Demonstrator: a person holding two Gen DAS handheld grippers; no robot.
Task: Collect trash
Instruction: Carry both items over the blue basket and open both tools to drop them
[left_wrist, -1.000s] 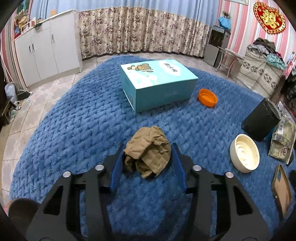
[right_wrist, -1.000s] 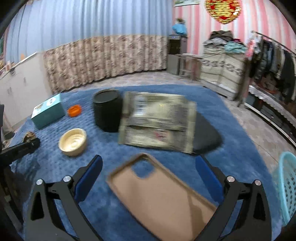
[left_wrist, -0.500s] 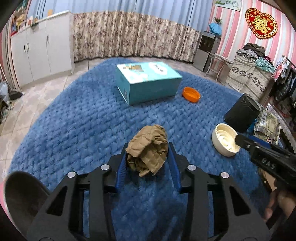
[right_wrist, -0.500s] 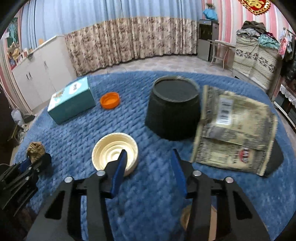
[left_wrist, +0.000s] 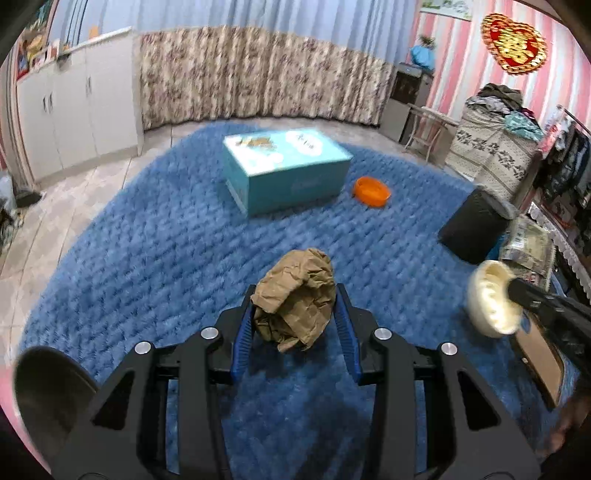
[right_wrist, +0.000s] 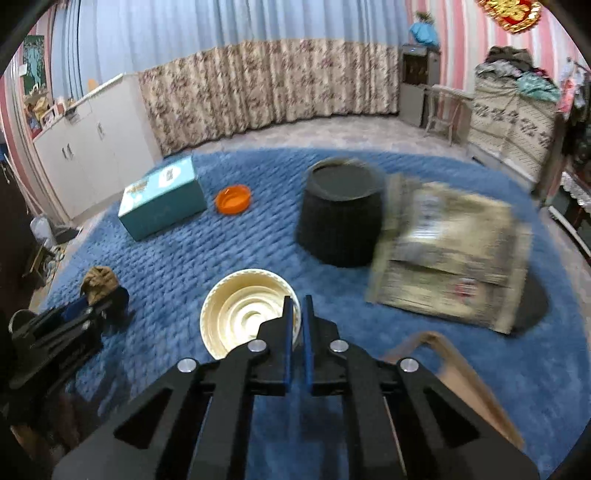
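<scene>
Crumpled brown paper (left_wrist: 295, 295), long axis upright, is pinched in the left claw (left_wrist: 294, 325); the right claw (right_wrist: 297, 325) grips a cream lid's (right_wrist: 243, 314) rim.

It was a lived-in home room: a blue rug (left_wrist: 147, 258) on tiled floor, floral curtains (left_wrist: 258, 74) far back, white cabinets (left_wrist: 74, 103) left, piled clothes (left_wrist: 502, 99) right.

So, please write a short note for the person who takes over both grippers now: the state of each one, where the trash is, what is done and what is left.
Left gripper: shut on the crumpled brown paper.
Right gripper: shut on the rim of the cream lid.
Black bin: upright on the blue rug, beside the flattened packet.
Done: two pieces gripped.
Left: drop both, probably into the bin; then the orange lid, the teal box, the packet and the brown tray.
</scene>
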